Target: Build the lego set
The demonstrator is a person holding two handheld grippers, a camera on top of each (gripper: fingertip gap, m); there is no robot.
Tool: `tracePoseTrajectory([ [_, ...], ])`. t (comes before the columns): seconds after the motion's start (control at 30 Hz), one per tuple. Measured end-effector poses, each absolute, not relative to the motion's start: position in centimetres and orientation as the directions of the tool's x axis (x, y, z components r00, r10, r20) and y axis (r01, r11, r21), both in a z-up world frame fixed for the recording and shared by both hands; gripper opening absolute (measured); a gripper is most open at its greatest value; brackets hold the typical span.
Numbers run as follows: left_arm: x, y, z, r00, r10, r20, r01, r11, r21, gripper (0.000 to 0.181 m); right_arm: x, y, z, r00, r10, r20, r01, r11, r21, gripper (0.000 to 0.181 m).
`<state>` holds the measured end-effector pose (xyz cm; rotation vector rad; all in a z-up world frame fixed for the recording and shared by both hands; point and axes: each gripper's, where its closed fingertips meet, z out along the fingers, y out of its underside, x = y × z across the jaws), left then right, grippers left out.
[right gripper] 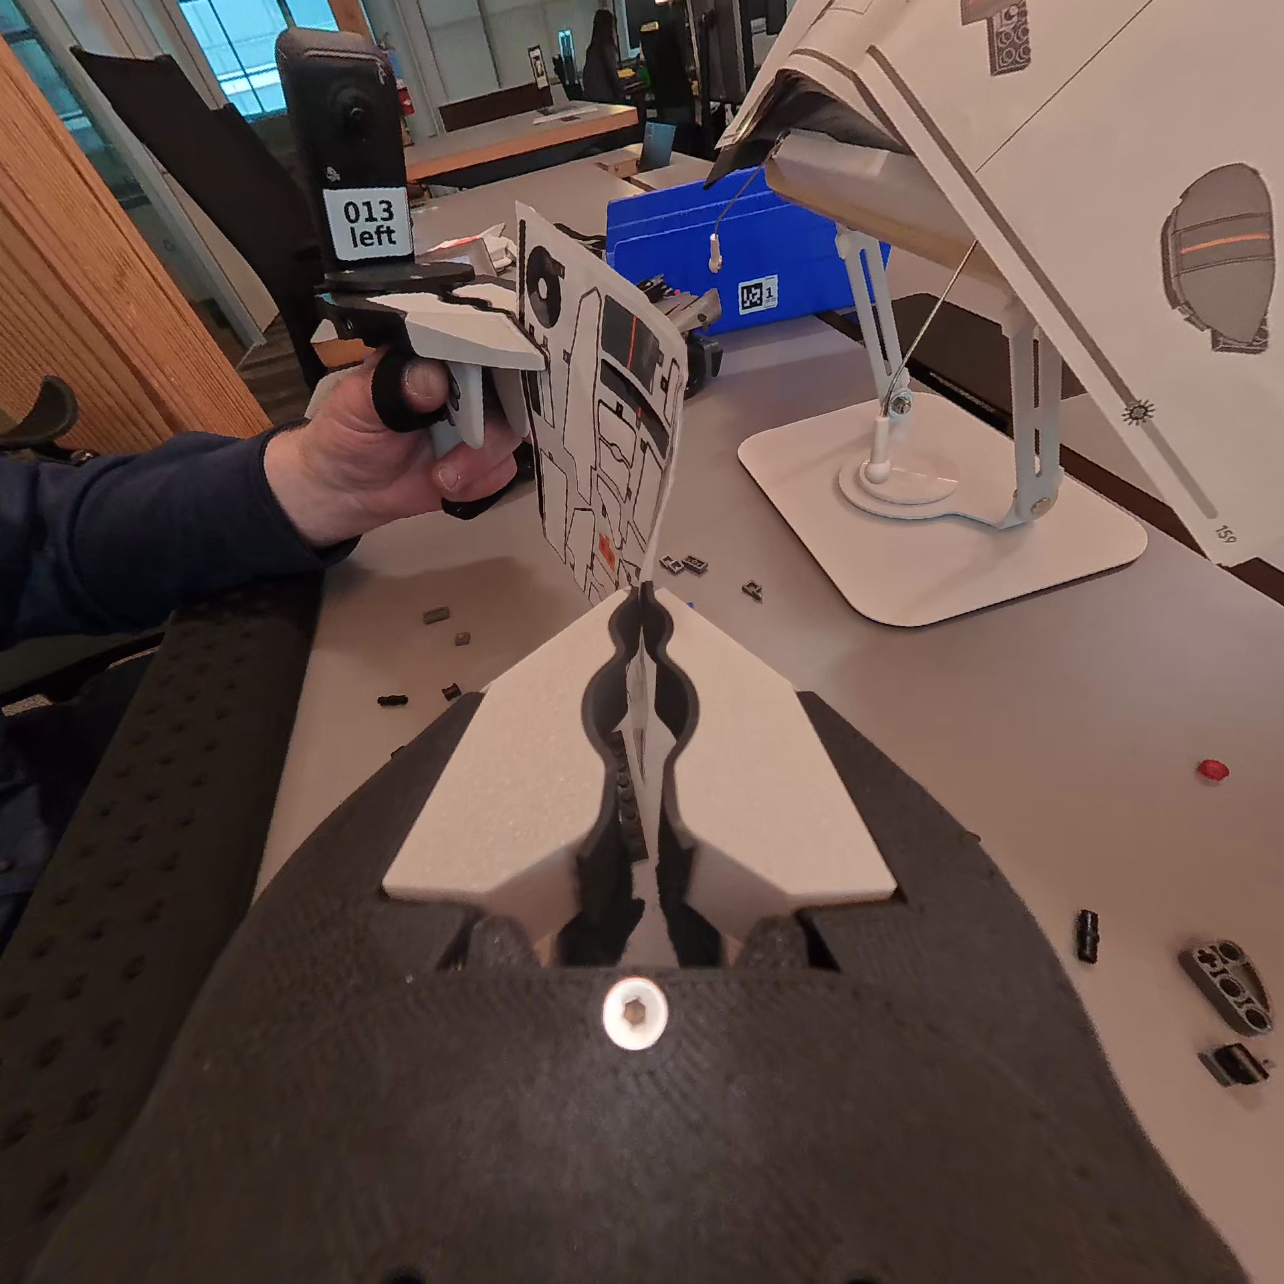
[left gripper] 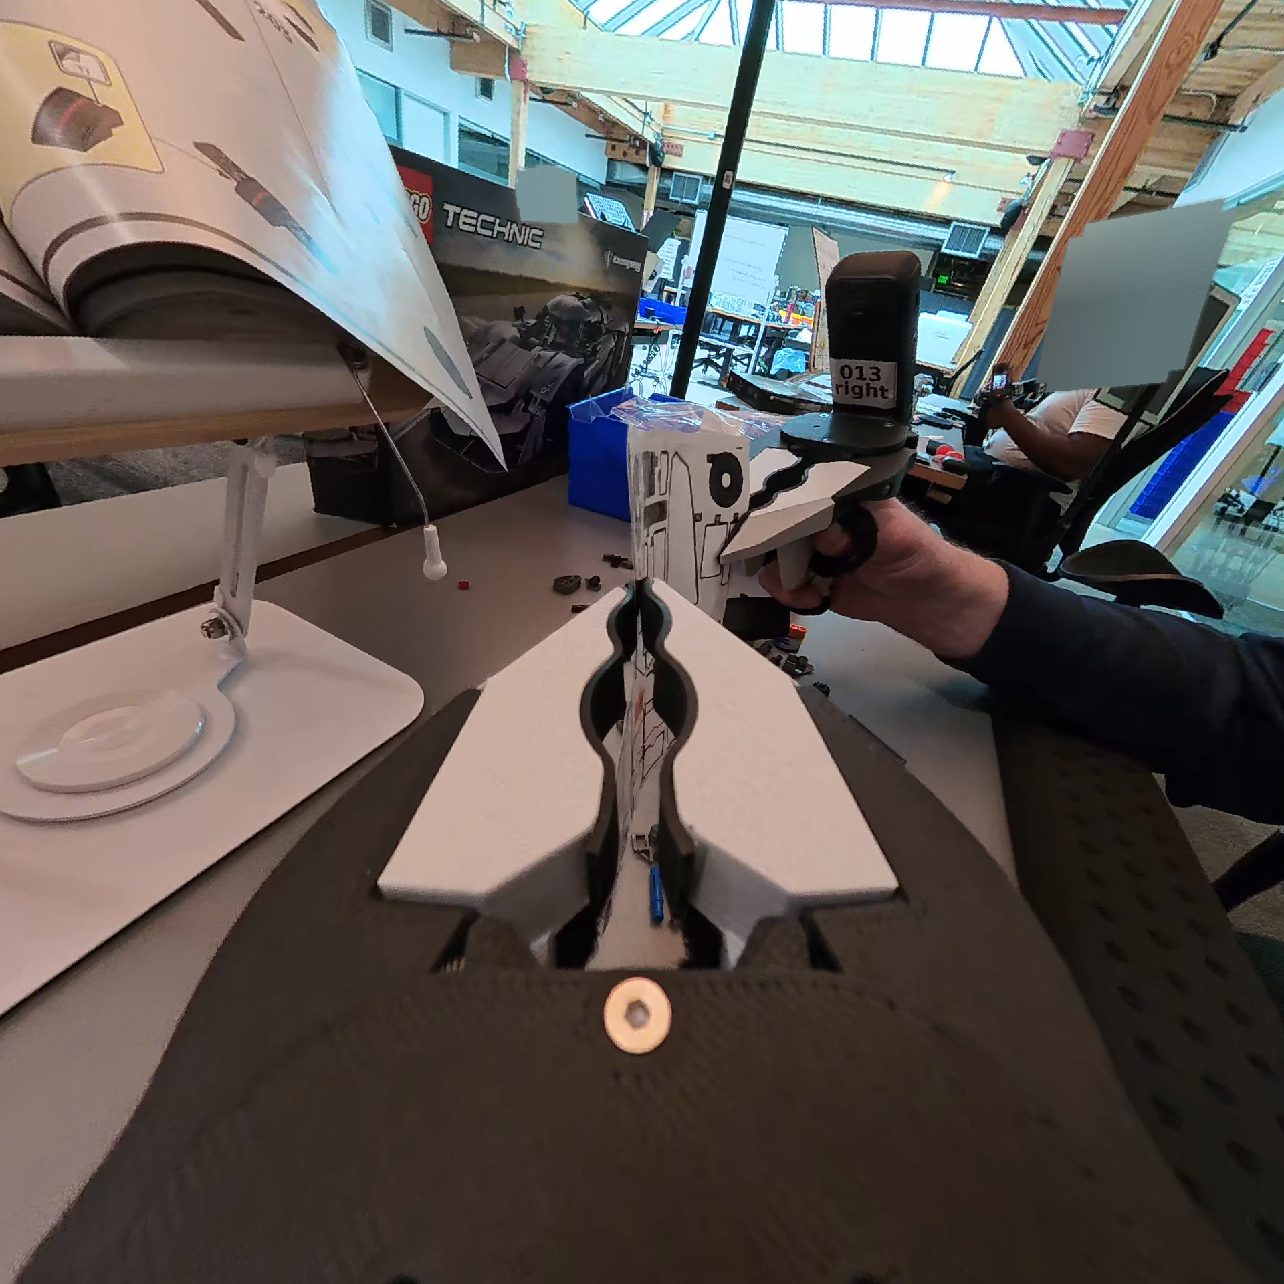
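A white sticker sheet printed with black and orange shapes stands upright over the grey table, inside a clear plastic sleeve. My left gripper is shut on one edge of the sheet, which runs back between its fingers. My right gripper, held by a hand in a dark sleeve, is shut on the opposite edge. In the right wrist view the sheet rises from my shut right gripper, and the left gripper pinches its far upper edge.
An open instruction booklet rests on a white stand at the left. A set box and a blue bin stand behind. Small dark pieces and a red piece lie on the table. The left gripper's tips are roughly 11 cm from the right gripper's. From the right gripper's tips to the red piece is close to 25 cm.
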<state>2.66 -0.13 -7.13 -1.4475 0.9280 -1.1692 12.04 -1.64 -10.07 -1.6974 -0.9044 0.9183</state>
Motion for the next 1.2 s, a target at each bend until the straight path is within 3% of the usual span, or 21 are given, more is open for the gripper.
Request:
tracePoseTrajectory([
  [0.37, 3.2, -0.7, -7.4, 0.199, -0.960, 0.195, 0.014, -0.196, -0.980, 0.000, 12.0, -1.6, -10.3, 0.438, 0.883, -0.170, 0.160, -0.262, -0.952, 0.000],
  [0.7, 6.8, -6.0, -8.8, 0.065, -0.991, -0.119, -0.181, 0.106, -0.978, 0.000, 12.1, -1.4, -10.6, 0.451, 0.879, -0.156, 0.168, -0.255, -0.952, 0.000],
  [1.2, 7.2, -6.4, -9.0, 0.050, -0.994, -0.102, -0.180, 0.091, -0.979, 0.000, 12.2, -1.3, -10.7, 0.468, 0.876, -0.119, 0.188, -0.230, -0.955, 0.000],
])
